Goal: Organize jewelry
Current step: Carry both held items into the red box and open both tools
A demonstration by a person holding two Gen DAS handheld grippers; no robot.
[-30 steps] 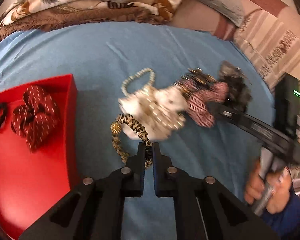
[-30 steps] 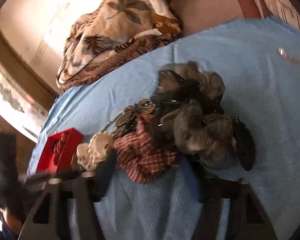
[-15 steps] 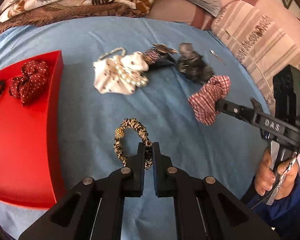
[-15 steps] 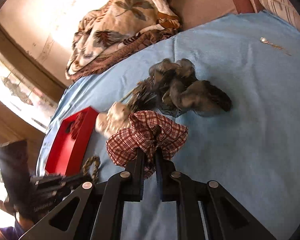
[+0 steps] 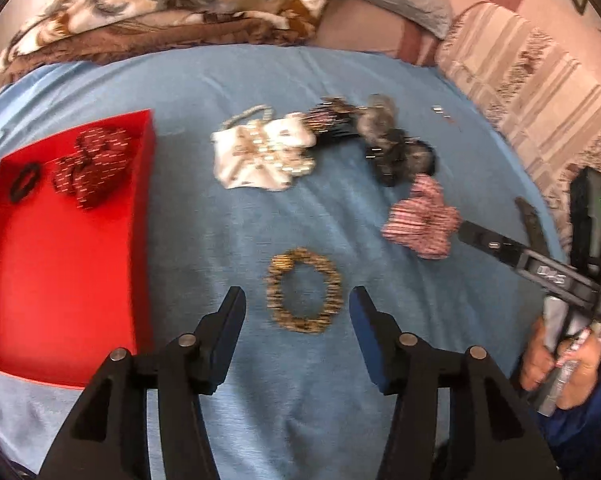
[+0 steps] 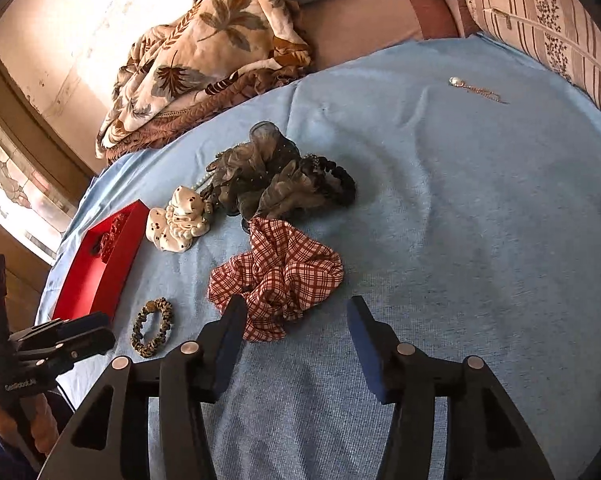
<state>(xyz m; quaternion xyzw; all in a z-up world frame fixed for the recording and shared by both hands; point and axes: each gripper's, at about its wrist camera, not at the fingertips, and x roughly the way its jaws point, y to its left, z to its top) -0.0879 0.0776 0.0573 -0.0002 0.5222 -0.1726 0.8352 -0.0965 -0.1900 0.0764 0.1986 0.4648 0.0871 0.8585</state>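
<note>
While both hand-held grippers' jaws opening, empty: leopard scrunchie [image 5: 304,290] flat, oval long axis pointing away; plaid scrunchie [image 6: 278,276] released.

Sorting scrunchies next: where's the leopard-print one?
Left wrist view: leopard-print scrunchie lies on the blue cloth, right of the red tray, ahead of the left hand-held gripper.

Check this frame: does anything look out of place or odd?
Yes. A small pearl-tipped pin lies alone near the far edge of the blue cloth, well apart from the hair accessories clustered beside the red tray.
</note>
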